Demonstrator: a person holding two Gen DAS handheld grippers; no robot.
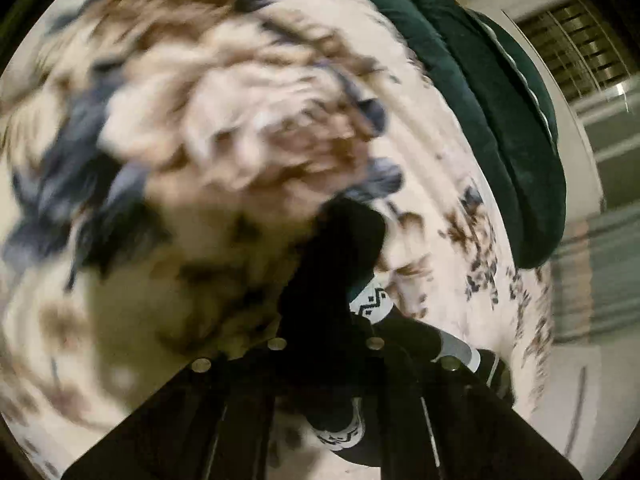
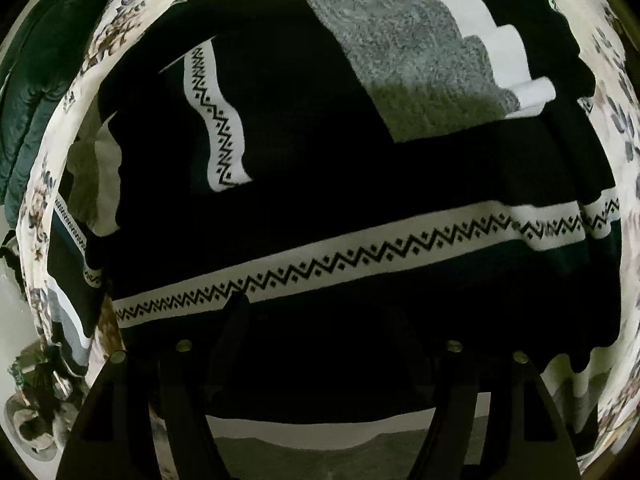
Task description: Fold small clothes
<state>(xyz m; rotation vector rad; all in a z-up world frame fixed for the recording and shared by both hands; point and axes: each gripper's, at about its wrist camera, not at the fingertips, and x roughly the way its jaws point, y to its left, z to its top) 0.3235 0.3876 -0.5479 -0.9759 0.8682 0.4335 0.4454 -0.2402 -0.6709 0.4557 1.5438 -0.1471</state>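
The black knitted sweater (image 2: 320, 184) carries white bands with a black zigzag and small diamonds, and a block of speckled grey edged by a stepped white stripe. Under it lies the cream bedsheet (image 1: 472, 168), printed with brown flowers and grey-blue leaves. Beside the sheet is a dark green velvet cushion (image 1: 516, 128). Both grippers' fingers (image 2: 230, 336) are black.

Dim warm light; left view motion-blurred; right sharp, fisheye edges warped.
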